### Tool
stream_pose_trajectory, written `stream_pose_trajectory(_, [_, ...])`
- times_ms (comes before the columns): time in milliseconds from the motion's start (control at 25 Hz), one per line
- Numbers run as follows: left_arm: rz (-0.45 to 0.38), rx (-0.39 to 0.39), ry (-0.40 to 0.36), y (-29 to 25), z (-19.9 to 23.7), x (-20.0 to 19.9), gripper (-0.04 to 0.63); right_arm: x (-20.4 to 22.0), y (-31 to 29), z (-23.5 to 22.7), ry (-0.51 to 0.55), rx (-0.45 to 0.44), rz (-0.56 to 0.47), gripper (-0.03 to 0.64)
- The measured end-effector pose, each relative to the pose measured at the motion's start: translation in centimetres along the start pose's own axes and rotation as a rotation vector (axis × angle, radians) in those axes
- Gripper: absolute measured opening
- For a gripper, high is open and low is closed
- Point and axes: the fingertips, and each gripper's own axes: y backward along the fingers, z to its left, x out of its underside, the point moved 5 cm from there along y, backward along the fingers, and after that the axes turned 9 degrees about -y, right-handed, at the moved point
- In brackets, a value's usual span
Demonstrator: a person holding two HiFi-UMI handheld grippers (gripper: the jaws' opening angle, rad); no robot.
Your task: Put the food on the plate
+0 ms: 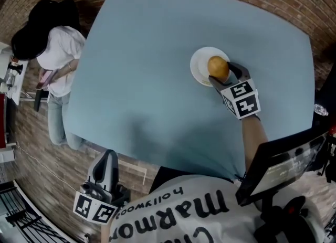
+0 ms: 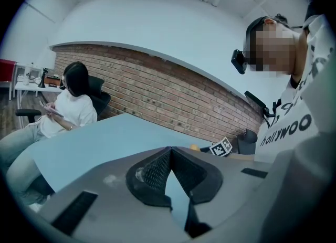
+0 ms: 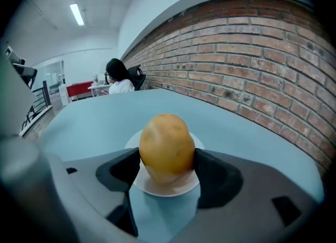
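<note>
Right gripper [image 3: 167, 166] clamps the potato [image 3: 167, 145] over the plate [image 1: 197, 69], two o'clock on the table [image 1: 147, 53]; left gripper [image 2: 169, 152] (idle, seven o'clock) has its jaws together on nothing. Let go near the rim, the round potato could roll off

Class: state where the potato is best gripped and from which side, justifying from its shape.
Grip the potato across its middle, one jaw on each flank, coming from the person's side, as the right gripper does. It stands on end over the plate, so its flanks are exposed.
</note>
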Motion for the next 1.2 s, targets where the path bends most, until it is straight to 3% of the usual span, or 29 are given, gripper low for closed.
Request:
stream_pose_trajectory(440, [-0.001,-0.023,0.014,0.9,0.9,0.2,0.006,-0.5,-0.6,0.5,0.079,0.049,-0.027,0.325])
stream_pose_trajectory(760, [-0.004,-0.026,0.023,0.6,0.8,0.4,0.006,0.0,-1.2,1.2,0.294,0.079,0.001,0.325])
stream_pose_trajectory(1200, [-0.002,-0.026,0.029,0.4,0.7,0.3,0.006,0.1,-1.3,1.4,0.298,0.064,-0.013,0.325])
